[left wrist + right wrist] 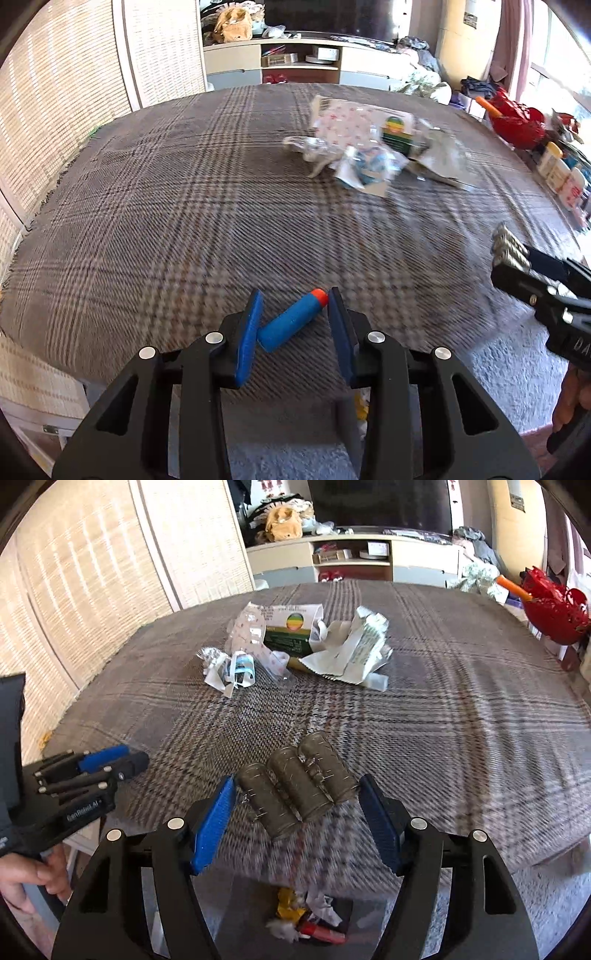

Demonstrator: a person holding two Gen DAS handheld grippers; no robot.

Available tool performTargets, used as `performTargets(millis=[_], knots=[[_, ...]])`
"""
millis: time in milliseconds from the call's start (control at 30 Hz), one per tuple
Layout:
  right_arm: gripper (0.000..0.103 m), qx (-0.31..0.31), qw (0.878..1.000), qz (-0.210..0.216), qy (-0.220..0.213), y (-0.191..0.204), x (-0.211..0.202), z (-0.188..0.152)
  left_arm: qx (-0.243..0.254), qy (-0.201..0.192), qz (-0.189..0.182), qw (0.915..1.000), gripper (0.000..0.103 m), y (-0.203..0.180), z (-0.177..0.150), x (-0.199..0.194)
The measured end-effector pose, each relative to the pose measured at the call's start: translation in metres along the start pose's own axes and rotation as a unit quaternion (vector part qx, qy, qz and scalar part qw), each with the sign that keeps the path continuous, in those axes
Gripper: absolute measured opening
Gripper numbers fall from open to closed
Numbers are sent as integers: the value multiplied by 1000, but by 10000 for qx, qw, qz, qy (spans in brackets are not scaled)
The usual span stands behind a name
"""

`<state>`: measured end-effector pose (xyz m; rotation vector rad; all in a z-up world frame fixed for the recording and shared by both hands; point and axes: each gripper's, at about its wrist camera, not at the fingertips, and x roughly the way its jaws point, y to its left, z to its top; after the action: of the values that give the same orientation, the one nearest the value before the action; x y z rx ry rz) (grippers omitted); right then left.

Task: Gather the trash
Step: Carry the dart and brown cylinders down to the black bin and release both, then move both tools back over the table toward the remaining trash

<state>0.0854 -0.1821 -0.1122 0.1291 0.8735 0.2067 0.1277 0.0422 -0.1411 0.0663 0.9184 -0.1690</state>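
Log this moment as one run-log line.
left gripper: shut on foam dart | right gripper: shut on batteries | wrappers: on table | bin: below

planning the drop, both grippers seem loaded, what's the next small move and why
Probably carry both loads back over the bin below the table's near edge, then open. The left gripper holds a blue foam dart, the right gripper a bundle of three batteries. The bin already holds scraps, and the wrapper pile still waits on the plaid cloth.

Plaid-covered table (184,206), woven blinds (55,92), shelving unit (295,62)
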Motion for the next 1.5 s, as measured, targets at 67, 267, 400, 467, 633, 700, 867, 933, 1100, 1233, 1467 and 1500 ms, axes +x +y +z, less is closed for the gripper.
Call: performTargets(millis=[67, 267, 400, 467, 633, 700, 867, 933, 1100, 1233, 1467, 1500], knots=[[70, 101, 9999, 64, -23, -4, -9, -6, 182, -91, 24, 9998, 34, -13, -5, -12], [70, 229, 9996, 159, -85, -9, -33, -32, 181, -360, -141, 9991, 34, -36, -26, -47], [70, 282, 9993, 229, -115, -12, -47, -56, 263, -504, -185, 9982, 35, -55, -50, -67], [70, 311, 9992, 239, -67, -14, -50, -66, 293, -505, -206, 9981, 35, -62, -62, -70], [70, 407, 9990, 191, 55, -19, -53, -86, 256, -347, -367, 9984, 35, -79, -93, -67], [70, 428, 9989, 142, 115, -21, -54, -93, 226, -227, -432, 9986, 35, -85, -105, -62], [70, 678, 9970, 119, 354, -33, -48, -111, 139, 59, -618, 9980, 35, -96, -124, -49], [70, 770, 9957, 149, 488, -36, -43, -116, 189, 146, -614, 9978, 35, -103, -132, -44], [70, 951, 9907, 232, 947, -46, -23, -128, 311, 470, -619, 9965, 35, -112, -148, -27], [70, 958, 9870, 206, 1272, -47, -9, -135, 350, 642, -684, 9950, 35, -114, -154, -17], [70, 855, 9878, 168, 1290, -41, -4, -133, 307, 773, -813, 9932, 36, -111, -154, -9], [71, 848, 9880, 146, 1280, -41, -4, -133, 304, 784, -819, 9931, 37, -110, -154, -8]])
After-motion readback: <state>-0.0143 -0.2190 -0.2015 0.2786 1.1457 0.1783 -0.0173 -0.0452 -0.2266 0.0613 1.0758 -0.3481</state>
